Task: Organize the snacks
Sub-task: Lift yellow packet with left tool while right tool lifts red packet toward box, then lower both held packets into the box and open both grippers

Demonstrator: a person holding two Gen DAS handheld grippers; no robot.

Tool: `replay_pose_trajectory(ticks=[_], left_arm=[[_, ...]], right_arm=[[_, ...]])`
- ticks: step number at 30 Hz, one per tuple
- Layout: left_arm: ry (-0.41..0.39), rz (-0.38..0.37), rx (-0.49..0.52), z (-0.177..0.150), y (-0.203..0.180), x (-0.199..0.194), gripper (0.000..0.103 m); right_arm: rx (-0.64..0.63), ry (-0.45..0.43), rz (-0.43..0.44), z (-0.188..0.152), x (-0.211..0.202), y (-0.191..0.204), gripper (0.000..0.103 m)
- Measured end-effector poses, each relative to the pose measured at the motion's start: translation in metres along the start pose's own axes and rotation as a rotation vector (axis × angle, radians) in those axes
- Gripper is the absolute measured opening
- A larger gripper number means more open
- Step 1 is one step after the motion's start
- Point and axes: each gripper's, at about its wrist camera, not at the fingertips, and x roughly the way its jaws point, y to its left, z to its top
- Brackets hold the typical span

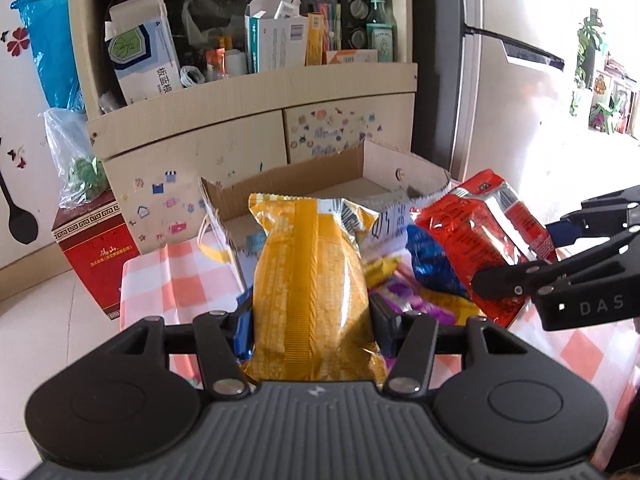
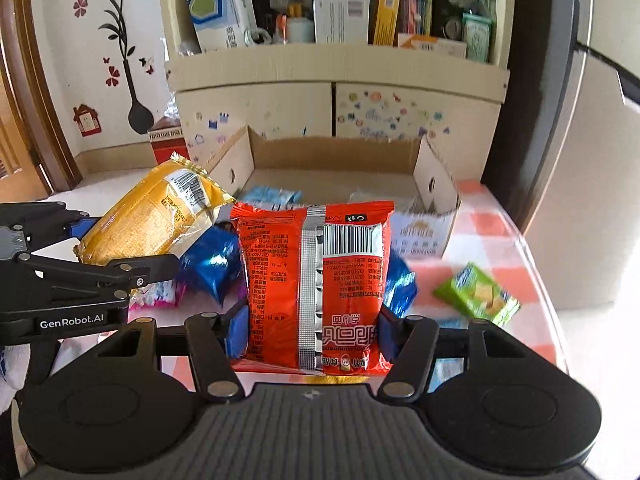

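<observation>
A puffy yellow snack packet (image 1: 310, 292) of glossy crinkled foil, with a flat seam strip down its back, is clamped between the blue-padded fingers of the left gripper (image 1: 312, 320) and held clear above the desk (image 1: 180, 280). Just beside it, the right gripper (image 2: 314, 326) grasps a red foil packet (image 2: 316, 288), rectangular and pillow-shaped, with a silver crimped seam and a white barcode panel facing the camera. Beneath and between the two lie more snacks on the desk: shiny blue wrappers (image 2: 210, 262), a pink-and-white sachet (image 2: 158, 298), and off to one side a small green box (image 2: 478, 294), blurred. The desk wears a smooth checked cloth in pale orange, pink and white. Behind the snacks stands an open corrugated cardboard box (image 2: 336, 160) with torn flap edges and a round hole in each end wall; pale blue packets (image 2: 272, 196) lie at its near edge. Further back a cream cabinet (image 1: 248, 120), dotted with small coloured stickers, carries a cluttered shelf of cartons and a green glass bottle (image 1: 380, 20). A red carton (image 1: 96, 252) sits on the pale tiled floor by a wall with flower decals.
</observation>
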Motion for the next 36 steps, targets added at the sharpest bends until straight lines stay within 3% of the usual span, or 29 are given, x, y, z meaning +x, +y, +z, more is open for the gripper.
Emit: replay_pose_trajectory(ticks=[26,36], left_arm=[[-0.047,0.018,-0.042,0.078,0.030,0.080,0.055],[0.041,0.026,-0.093,0.088,0.037,0.113,0.056]], right_arm=[[0.009,-0.120,0.020,0.075,0.053,-0.037,0.067],[0.059,-0.071,0.002,0.085,0.090,-0.051,0.067]])
